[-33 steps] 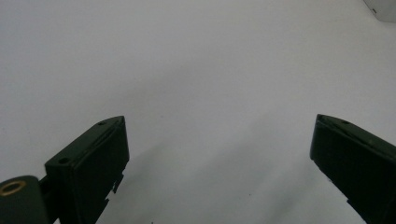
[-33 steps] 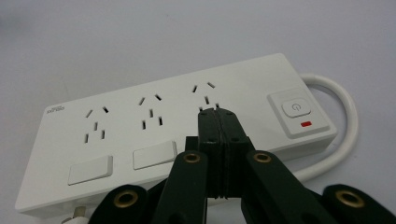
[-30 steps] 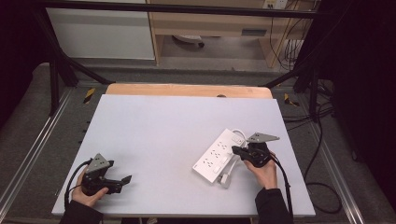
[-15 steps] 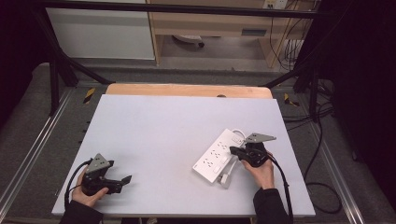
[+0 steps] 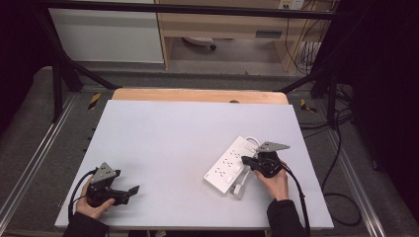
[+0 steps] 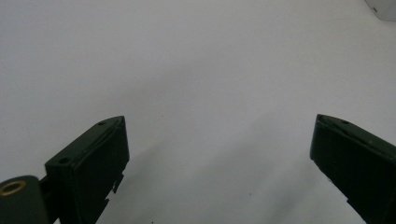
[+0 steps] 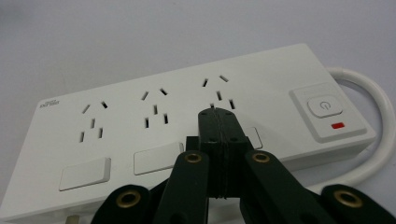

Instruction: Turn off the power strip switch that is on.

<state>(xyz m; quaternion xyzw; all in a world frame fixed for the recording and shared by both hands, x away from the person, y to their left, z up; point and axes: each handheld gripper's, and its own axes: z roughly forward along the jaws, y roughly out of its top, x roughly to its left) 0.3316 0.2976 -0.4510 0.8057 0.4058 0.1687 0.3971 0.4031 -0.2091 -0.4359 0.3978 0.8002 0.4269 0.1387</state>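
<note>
R gripper at the white power strip, R-centre of the table. In the right gripper view the jaws are pressed together, nothing between them, tip poised over or on the strip's top face, just short of the rocker switch below the third socket group. Contact vs. hover: can't tell.

L gripper sits near-L corner, well apart from the strip. Jaws wide apart in the left gripper view, holding nothing, bare tabletop betw. them.

Step in hand, my read: closed tip being used as a poker, prob. to press a socket switch, or to nudge the strip. Next move calls for a short, straight push down on the small white rocker, w/ tip kept centred so it doesn't slide off onto the housing. Strip is light, could skate on the smooth top; L gripper may need to come over to steady it.

Orientation: strip lies flat, sockets up. Long axis runs diagonal in the high view, near-L to far-R. Main power button w/ red indicator at the far-R end, where the white cable exits and loops back. Plug lies just beside the near end.
</note>
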